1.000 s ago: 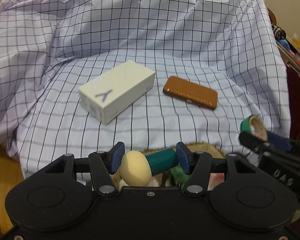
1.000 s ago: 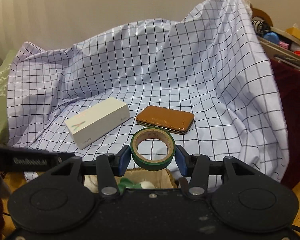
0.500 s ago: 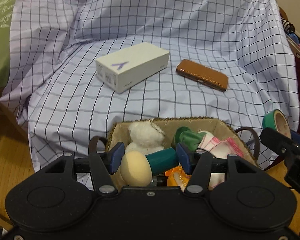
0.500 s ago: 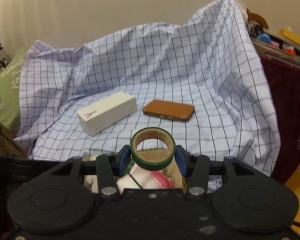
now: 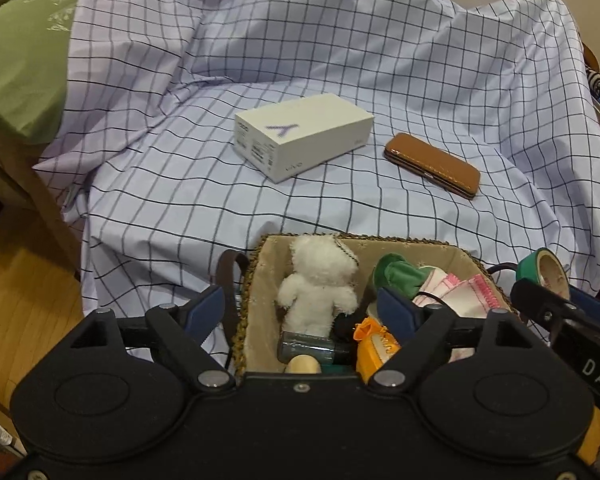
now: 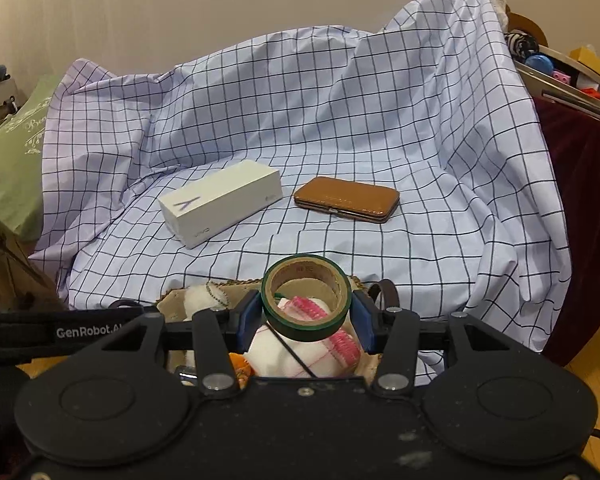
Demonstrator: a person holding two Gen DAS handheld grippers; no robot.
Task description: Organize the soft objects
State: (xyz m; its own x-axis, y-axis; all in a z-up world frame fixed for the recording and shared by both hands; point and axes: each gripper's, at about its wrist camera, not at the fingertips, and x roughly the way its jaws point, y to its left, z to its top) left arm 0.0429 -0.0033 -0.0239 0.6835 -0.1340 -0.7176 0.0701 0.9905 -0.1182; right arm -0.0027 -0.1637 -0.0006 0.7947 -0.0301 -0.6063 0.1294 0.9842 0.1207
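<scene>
- Left gripper hung over the tan fabric-lined basket with braided rim; its blue fingers were spreading apart w/ nothing pressed between them.
- Below that gap, in the basket: fluffy white plush bear, lying w/ head toward the far rim; teal-handled tool w/ a cream rounded end lay at the near edge, just beside the bear's legs.
- Also in the basket: green fabric piece, white cloth w/ pink stitched edging, orange packet.
- Right gripper was clamped on a green roll of tape w/ brown cardboard core, held above the basket's right side.
- On the checked lilac sheet beyond the basket: white rectangular carton & brown leather case, apart from each other.
</scene>
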